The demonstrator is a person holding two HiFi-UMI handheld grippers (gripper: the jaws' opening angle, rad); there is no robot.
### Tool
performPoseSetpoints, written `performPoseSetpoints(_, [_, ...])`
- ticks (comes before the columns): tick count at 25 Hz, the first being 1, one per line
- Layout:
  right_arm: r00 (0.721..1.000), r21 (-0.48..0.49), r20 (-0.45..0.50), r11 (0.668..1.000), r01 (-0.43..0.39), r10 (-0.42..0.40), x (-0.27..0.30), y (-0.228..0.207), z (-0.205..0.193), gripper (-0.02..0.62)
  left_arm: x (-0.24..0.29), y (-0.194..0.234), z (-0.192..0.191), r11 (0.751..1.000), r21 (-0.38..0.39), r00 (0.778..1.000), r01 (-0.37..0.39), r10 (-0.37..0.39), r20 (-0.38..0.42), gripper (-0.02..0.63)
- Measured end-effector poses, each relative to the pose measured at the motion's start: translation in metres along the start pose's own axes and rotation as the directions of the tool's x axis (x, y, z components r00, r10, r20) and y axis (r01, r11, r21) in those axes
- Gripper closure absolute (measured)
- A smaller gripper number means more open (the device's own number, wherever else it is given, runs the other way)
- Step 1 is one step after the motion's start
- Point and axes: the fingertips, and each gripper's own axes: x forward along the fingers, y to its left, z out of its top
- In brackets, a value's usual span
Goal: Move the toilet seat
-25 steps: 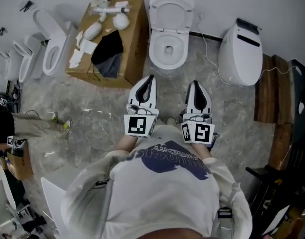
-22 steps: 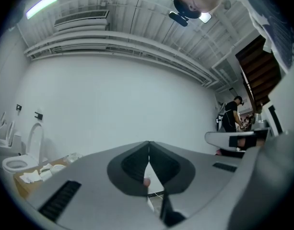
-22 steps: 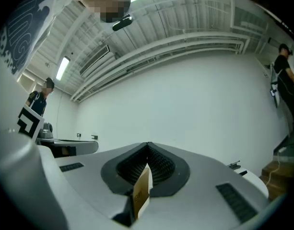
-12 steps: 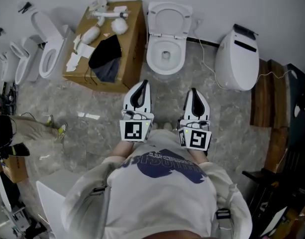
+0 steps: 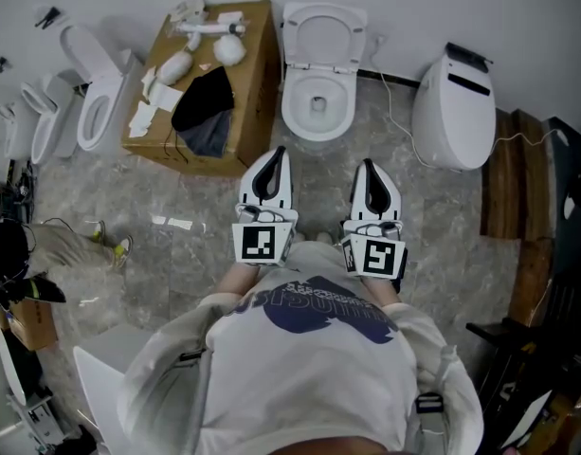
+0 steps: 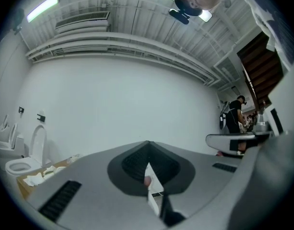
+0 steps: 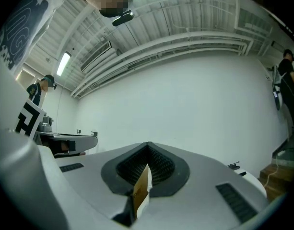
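Observation:
A white toilet [image 5: 317, 102] stands at the far wall, its bowl uncovered and a raised white seat or lid [image 5: 324, 32] leaning back above it. My left gripper [image 5: 277, 153] and right gripper [image 5: 366, 165] hang side by side over the floor, short of the bowl and pointing toward it. Both are shut with nothing between the pads. In the left gripper view the left gripper [image 6: 147, 143] faces a bare white wall, as does the right gripper [image 7: 147, 144] in the right gripper view. The toilet is hidden in both gripper views.
A cardboard box [image 5: 205, 74] with a black cloth and white fittings stands left of the toilet. More toilets [image 5: 93, 102] line the left wall. A closed white toilet [image 5: 451, 102] with a cable stands right, beside wooden planks [image 5: 517, 188]. A person [image 6: 235, 116] stands far off.
The head view has shifted slightly. Both grippers stay shut and side by side in about the same place.

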Motion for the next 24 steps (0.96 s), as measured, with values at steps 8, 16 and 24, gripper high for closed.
performPoseSetpoints(8, [1.000,-0.040,-0.010,0.999,-0.021,0.020,0.002,0.004,-0.001,0.589,0.007,-0.004,-0.004,1.000,-0.004,0.999,0.024,-0.024,-0.034,0.611])
performPoseSetpoints(16, [1.000,-0.041,0.001,0.999,-0.003,0.003,0.001,0.000,0.001,0.589,0.007,-0.004,0.002,0.999,-0.007,0.999,0.039,-0.039,-0.026,0.611])
performPoseSetpoints(24, [0.999,-0.009,0.029,1.000,0.019,-0.019,-0.006,-0.001,0.008,0.589,0.000,-0.005,0.001,0.999,0.008,0.999,0.034,-0.034,-0.034,0.611])
